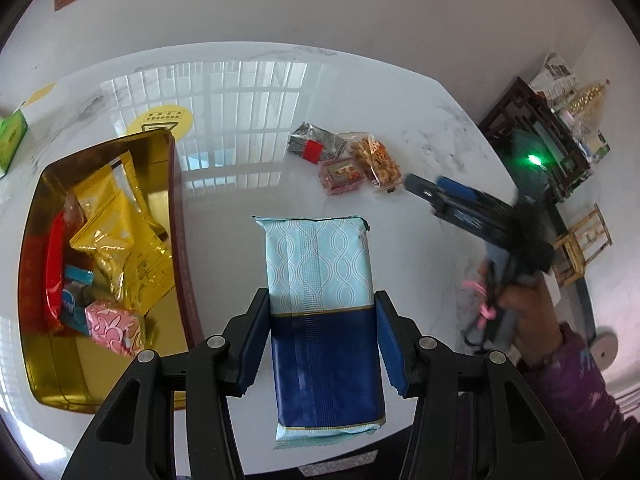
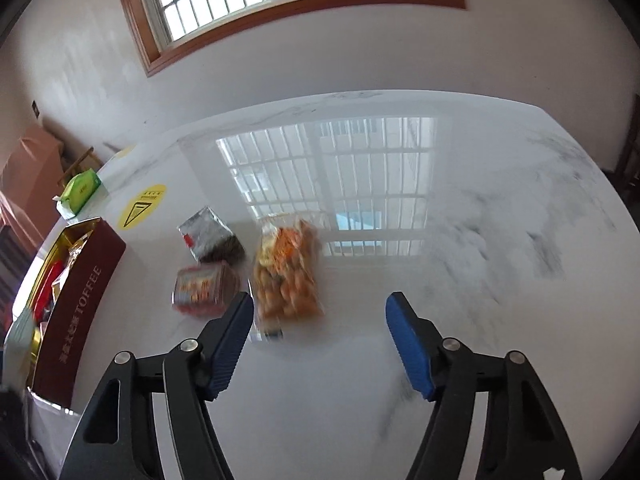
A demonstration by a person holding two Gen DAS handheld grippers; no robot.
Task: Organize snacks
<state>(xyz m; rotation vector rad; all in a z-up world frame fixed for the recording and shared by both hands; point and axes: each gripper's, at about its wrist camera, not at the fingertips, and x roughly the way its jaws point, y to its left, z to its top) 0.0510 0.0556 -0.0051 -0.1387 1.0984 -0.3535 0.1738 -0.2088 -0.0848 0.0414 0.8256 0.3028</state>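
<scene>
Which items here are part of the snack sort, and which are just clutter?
Job:
- blue wafer pack, held in left gripper
- toffee tin
- peanut bag
- red snack box
- silver packet
- right gripper, open

Clutter:
- green tissue pack
- yellow sticker

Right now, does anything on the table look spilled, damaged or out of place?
Nothing looks spilled or damaged. Three snacks still lie loose on the table: a silver packet, a red box and a bag of nuts, outside the gold tin.
</scene>
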